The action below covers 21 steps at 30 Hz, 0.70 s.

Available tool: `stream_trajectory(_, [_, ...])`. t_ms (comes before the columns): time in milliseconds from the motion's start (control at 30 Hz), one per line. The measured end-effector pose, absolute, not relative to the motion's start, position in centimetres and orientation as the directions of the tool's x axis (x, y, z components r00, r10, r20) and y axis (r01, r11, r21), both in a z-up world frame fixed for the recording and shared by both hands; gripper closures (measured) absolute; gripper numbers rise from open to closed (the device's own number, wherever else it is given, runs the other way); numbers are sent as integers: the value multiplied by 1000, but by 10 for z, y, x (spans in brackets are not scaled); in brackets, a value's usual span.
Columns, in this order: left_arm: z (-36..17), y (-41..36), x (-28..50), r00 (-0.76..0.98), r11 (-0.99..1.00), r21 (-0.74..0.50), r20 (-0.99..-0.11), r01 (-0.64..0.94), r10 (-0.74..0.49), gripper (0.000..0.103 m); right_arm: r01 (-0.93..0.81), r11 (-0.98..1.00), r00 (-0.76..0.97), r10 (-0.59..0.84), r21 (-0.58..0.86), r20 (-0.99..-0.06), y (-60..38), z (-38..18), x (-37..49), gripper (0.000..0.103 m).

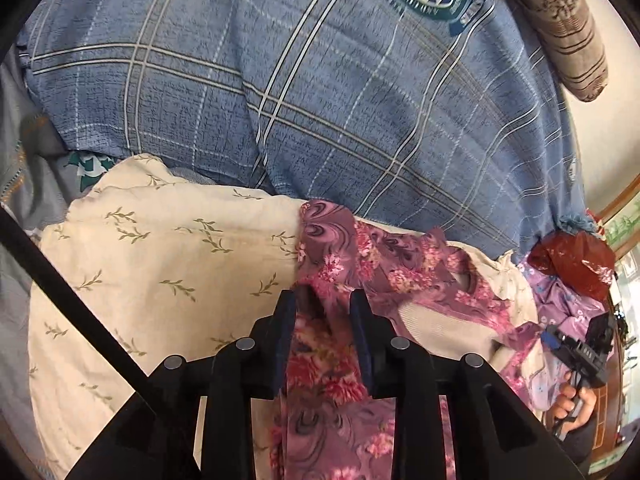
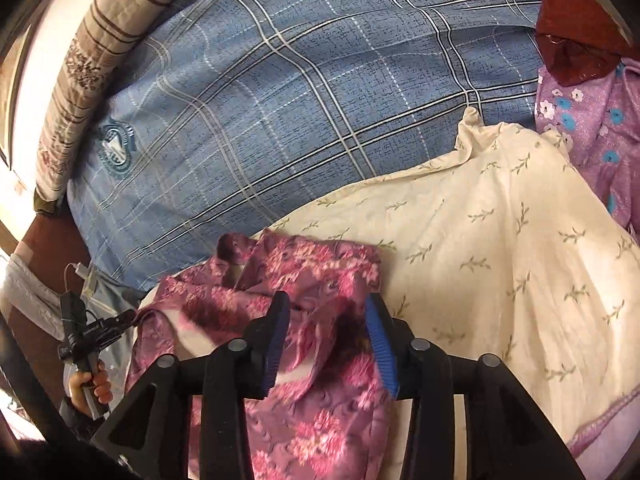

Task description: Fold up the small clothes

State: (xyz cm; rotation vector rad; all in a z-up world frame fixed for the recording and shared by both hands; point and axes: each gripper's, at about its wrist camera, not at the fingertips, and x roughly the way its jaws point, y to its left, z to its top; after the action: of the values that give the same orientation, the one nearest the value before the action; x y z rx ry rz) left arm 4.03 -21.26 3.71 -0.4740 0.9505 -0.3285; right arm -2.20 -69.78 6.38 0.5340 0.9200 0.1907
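A small pink floral garment (image 1: 340, 264) lies rumpled on a cream leaf-print sheet (image 1: 168, 264) in front of a blue plaid quilt (image 1: 320, 92). The left gripper (image 1: 323, 312) and the right gripper (image 2: 328, 316) both hover over the cloth, jaws parted, the pads not pinching the fabric lying between them.

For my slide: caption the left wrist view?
Open left tongs over pink floral garment on cream sheet.

A blue plaid quilt (image 1: 320, 100) lies behind a cream sprigged sheet (image 1: 160, 260), striped bolster (image 1: 568, 28) beyond.
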Motion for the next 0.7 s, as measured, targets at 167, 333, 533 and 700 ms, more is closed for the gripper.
stream_trajectory(167, [43, -212, 19, 532, 857, -506, -703, 92, -472, 77, 51, 834, 539, 440, 549, -719, -685, 59, -48, 48])
stream_trajectory(333, [39, -220, 6, 496, 874, -470, -734, 122, -464, 77, 68, 808, 494, 482, 586, -723, -674, 44, -58, 48])
stream_trajectory(533, [38, -236, 17, 476, 867, -481, -737, 130, -481, 77, 105, 786, 480, 497, 610, -723, -665, 30, -48, 48])
stream_trajectory(700, [28, -244, 38, 490, 881, -470, -754, 64, -438, 100, 149, 830, 458, 424, 538, -781, -653, 26, -16, 90])
